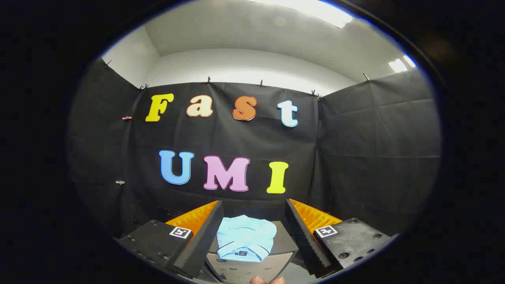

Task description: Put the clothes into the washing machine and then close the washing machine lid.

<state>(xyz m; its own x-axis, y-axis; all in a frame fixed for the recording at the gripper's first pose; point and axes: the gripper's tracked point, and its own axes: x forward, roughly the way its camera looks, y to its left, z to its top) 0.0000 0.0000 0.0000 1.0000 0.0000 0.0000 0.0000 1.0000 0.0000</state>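
Your gripper (252, 236) hangs with its fingers (197, 244) spread wide, pressing on nothing. The shirt (245, 238) lies folded between them on the washer (286, 243), its small dark collar label too tiny to read.

**Colours and patterns, gripper view**

Folded shirt (245, 238): pale sky blue, plain, darker thin trim along the collar edge, small dark tag with an orange spot at the collar. It lies on the washing machine (252, 265), whose top is dark grey-brown and whose front panel is light grey with small dark marks. Gripper (252, 232) fingers (199, 240) spread wide either side of the shirt, not touching it; each body carries a square white marker (180, 232) with a black pattern. Booth wall (355, 157): black cloth. Room wall (244, 67) above: white. Ceiling light (311, 10): bright white.
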